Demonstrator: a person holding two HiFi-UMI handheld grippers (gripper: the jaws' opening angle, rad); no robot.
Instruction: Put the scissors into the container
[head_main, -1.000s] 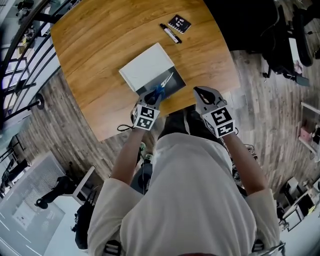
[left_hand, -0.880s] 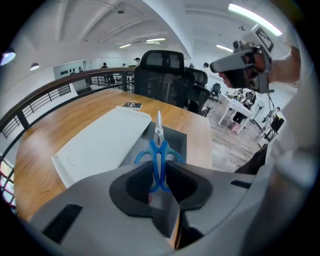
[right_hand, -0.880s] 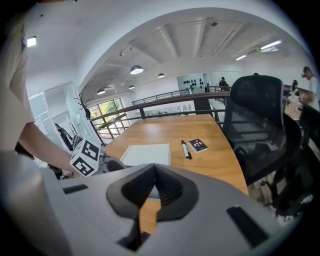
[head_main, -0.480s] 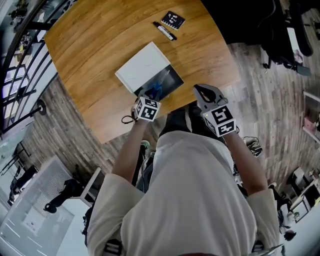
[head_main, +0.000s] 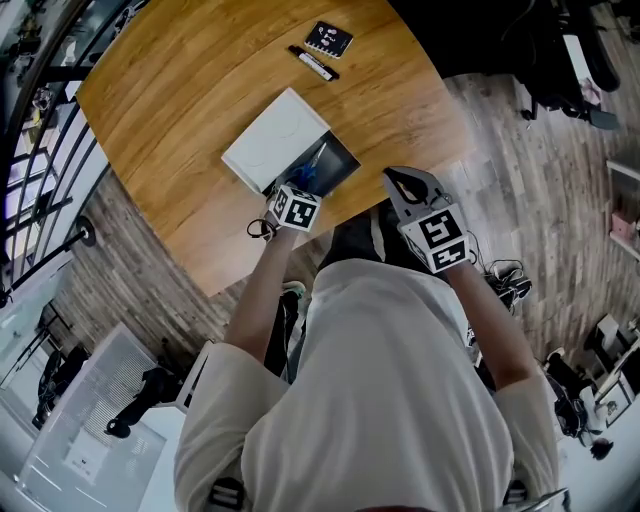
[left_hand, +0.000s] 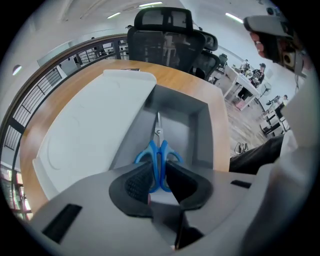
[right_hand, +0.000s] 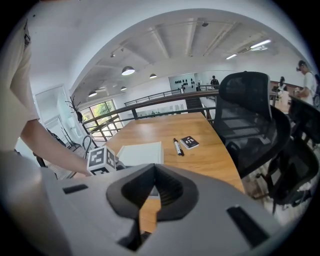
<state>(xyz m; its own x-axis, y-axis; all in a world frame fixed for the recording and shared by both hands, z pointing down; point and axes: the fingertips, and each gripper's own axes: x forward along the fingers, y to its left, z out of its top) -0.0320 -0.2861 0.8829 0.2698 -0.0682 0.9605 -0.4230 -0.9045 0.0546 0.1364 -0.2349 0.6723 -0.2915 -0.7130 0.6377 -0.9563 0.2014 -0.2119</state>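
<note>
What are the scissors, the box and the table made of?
The scissors have blue handle loops that look like smooth plastic, and thin, shiny grey blades, probably metal. The container has plain matte grey walls, likely plastic, though cardboard is possible. Its white lid looks smooth too. The table is warm brown with streaky grain lines, so wood or a wood-look coating.

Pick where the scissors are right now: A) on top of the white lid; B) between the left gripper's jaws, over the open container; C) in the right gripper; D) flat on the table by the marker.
B: the left gripper view shows the left gripper closed on the scissors at their blue handles, blades pointing into the container.
</note>
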